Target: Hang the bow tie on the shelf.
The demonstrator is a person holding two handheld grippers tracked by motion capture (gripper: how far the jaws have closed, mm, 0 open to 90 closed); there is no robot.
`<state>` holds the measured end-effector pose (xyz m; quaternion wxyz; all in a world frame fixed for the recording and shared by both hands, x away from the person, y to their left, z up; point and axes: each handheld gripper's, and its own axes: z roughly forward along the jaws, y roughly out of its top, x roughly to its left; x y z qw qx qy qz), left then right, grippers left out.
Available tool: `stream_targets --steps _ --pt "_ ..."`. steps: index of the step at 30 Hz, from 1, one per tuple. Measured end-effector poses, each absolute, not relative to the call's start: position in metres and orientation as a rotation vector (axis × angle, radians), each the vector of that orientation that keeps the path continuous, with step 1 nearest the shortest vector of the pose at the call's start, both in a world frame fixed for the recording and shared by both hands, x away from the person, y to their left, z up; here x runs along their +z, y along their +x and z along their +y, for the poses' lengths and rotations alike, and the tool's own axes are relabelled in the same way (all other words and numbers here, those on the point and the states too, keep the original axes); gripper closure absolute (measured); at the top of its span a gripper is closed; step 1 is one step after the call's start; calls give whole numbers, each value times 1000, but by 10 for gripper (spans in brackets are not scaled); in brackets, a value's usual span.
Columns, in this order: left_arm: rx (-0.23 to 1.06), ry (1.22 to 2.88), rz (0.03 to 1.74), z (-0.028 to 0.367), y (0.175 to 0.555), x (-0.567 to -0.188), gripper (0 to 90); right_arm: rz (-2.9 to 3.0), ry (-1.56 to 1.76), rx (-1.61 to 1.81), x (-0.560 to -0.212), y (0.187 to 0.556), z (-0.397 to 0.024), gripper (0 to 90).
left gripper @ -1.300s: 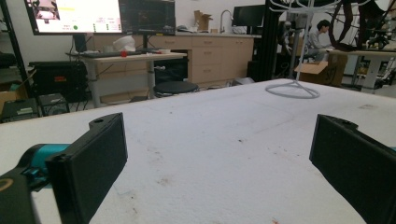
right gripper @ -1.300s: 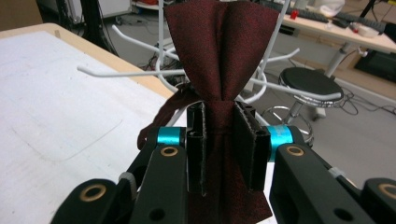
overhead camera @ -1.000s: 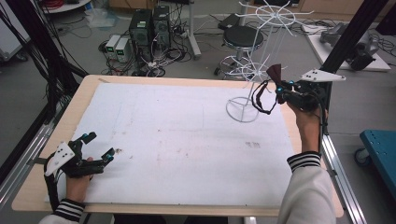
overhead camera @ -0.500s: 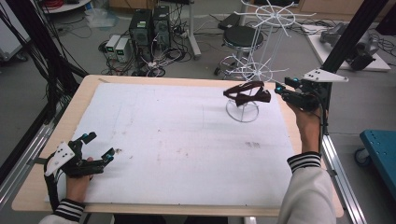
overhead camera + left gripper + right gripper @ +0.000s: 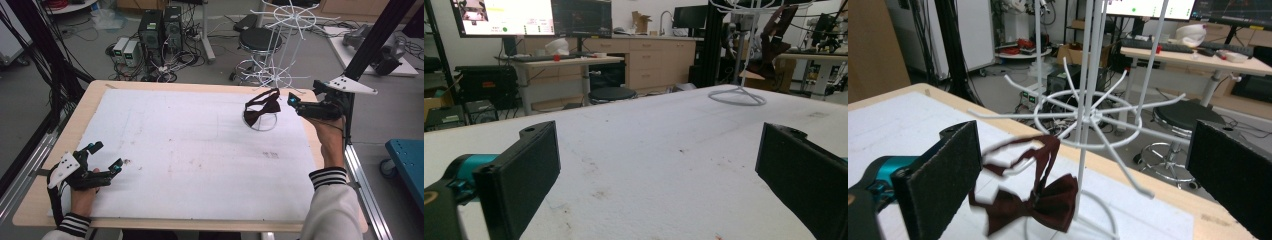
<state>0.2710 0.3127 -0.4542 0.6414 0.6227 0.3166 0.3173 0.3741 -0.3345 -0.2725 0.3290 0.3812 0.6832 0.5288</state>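
A: Start at the right gripper. What are the jaws doing?

B: They stand wide apart and have just been opening. In the right gripper view the two black pads sit at either side of the frame, and nothing is pressed between them.

A: And the bow tie?

B: It hangs on the white wire rack, just ahead of the open jaws. Its strap loops over one of the rack's arms, and the dark red bow dangles below, close beside the rack's upright pole. It looks slightly blurred. From the high view the bow tie sits just left of the right gripper's tips, apart from them, over the round foot of the rack.

A: Where does the rack stand?

B: Near the far right corner of the white sheet that covers the wooden table.

A: Now the left gripper.

B: Jaws spread too, nothing between them. It rests low at the near left corner of the sheet, well apart from the rack. In the left gripper view its pads frame bare, lightly stained sheet, with the rack's ring foot far across the table.

A: Beyond the table?

B: A black stool behind the rack, and computer cases with tangled cables on the floor.
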Motion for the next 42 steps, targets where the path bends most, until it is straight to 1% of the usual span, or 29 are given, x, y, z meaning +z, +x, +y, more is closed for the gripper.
stream_targets --steps 12,17,25,29,35,36,37,39,42 --pt "724 1419 723 313 271 -454 45 1784 952 1465 -293 350 -337 8" --pt "724 1415 722 313 271 -454 45 1760 919 1557 -308 330 -337 8" --pt "723 1418 723 313 271 -454 45 1779 879 1579 -332 301 -324 8" --pt "723 1418 723 313 271 -454 45 1741 861 1618 -349 291 -315 8" --pt "724 1417 721 313 271 -454 45 1730 875 1631 -382 280 -300 8" --pt "724 1417 721 313 271 -454 45 1713 880 1635 -392 278 -296 8" --pt "725 1416 721 313 271 -454 45 1713 880 1635 -392 278 -296 8" --pt "723 1416 722 313 271 -454 45 1721 890 1612 -407 276 -292 8" --pt "723 1418 722 313 271 -454 45 1728 896 1600 -415 275 -289 8"
